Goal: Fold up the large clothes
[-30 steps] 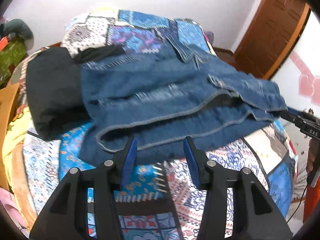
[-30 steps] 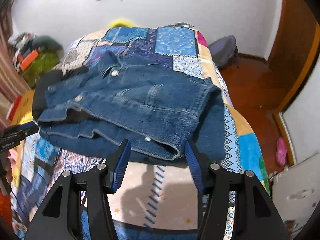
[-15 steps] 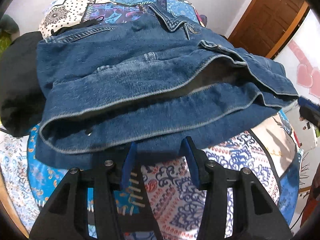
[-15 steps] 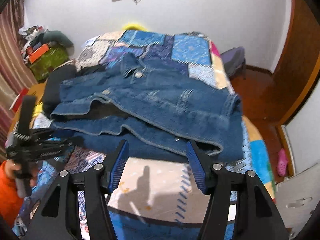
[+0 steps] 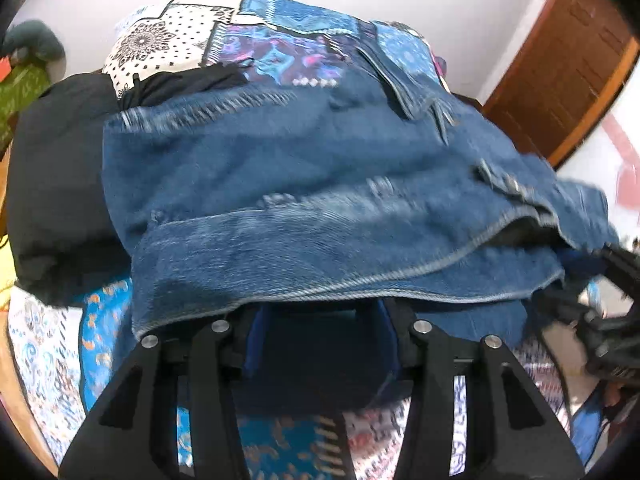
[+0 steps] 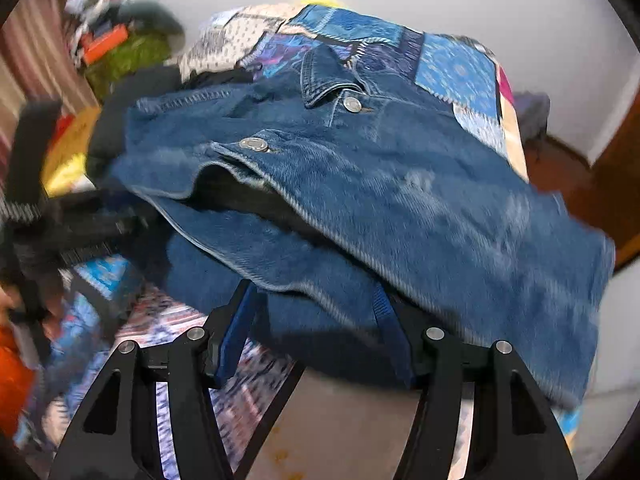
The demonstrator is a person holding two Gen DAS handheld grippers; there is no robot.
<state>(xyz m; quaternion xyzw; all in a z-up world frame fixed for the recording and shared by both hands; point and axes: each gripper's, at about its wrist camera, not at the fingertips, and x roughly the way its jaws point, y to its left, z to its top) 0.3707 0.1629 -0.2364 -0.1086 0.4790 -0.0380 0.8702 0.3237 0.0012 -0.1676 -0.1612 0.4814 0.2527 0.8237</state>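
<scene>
A blue denim jacket [image 5: 320,208] lies folded in layers on a patchwork bedspread [image 5: 288,44]. My left gripper [image 5: 320,340] is open, its blue fingertips pushed under the jacket's near hem at its left end. My right gripper [image 6: 316,320] is open too, its fingers [image 6: 240,328] slid under the near hem at the jacket's right end; the jacket [image 6: 380,184] shows its collar and metal buttons there. The fingertips are partly hidden by denim. Each gripper appears at the edge of the other's view, the right one [image 5: 600,320] and the left one [image 6: 80,224].
A black garment [image 5: 56,184] lies beside the jacket on its left. A wooden door [image 5: 568,60] stands at the right. Green and orange clutter [image 6: 120,48] piles up by the wall left of the bed. The bedspread's near edge [image 6: 340,440] lies below my right gripper.
Both grippers have moved forward from in front of the jacket until their fingers slid under its near hem. The jacket fills more of both views.
</scene>
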